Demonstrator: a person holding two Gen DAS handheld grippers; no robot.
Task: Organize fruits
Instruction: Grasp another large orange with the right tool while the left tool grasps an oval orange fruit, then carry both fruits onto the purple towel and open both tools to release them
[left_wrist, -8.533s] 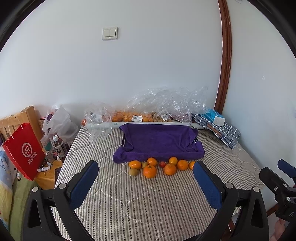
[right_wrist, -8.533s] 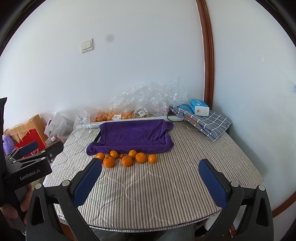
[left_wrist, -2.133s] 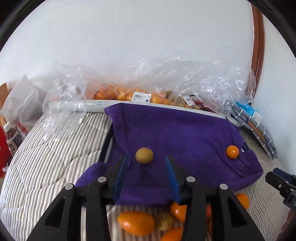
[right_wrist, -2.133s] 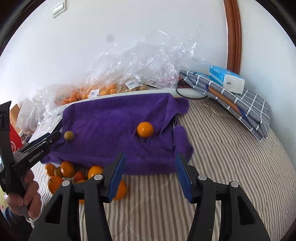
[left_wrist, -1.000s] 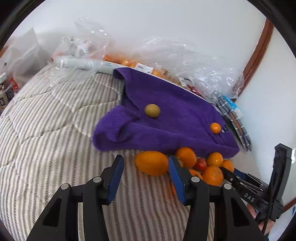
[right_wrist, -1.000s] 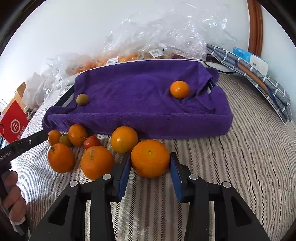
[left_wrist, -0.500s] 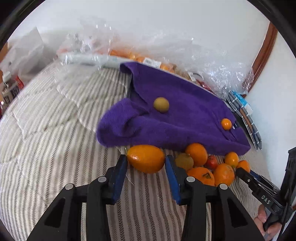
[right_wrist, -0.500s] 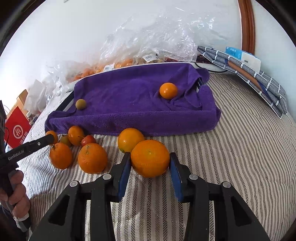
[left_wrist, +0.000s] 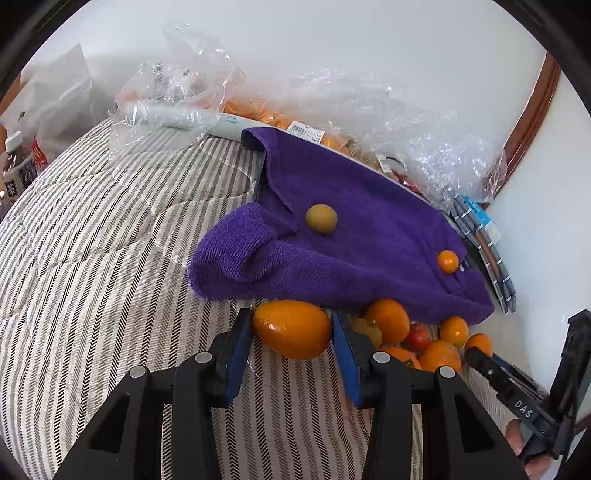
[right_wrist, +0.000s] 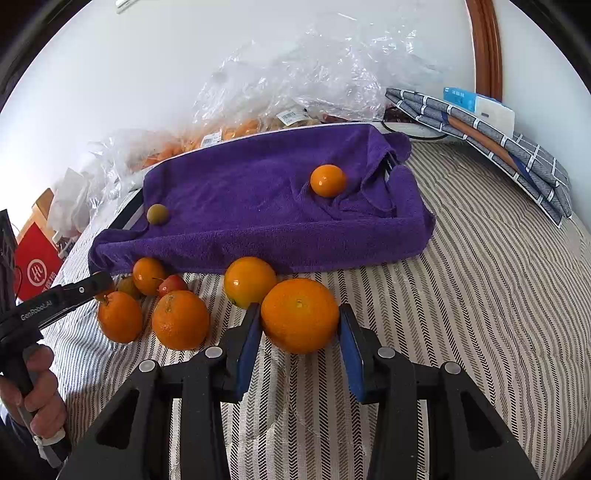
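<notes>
The left gripper (left_wrist: 291, 330), marked "GenRobot.AI", clamps an oval orange fruit (left_wrist: 291, 328); the right gripper (right_wrist: 300, 325), marked "DAS", clamps a round orange (right_wrist: 300, 314), both at the purple towel's (right_wrist: 266, 206) near edge on the striped bed (right_wrist: 480, 295), open toward the right.

On my feeds both tools are matte black plastic with triangular cut-outs in the arms. The left gripper (left_wrist: 291, 354) carries blue pads (left_wrist: 238, 354) on its fingers and round silver screw heads along the frame; the right gripper (right_wrist: 300, 350) is built the same. White lettering reads "GenRobot.AI" on the left tool's side and "DAS" on the right's. My left hand (right_wrist: 37, 391) shows bare skin and a white cuff at the wrist.
</notes>
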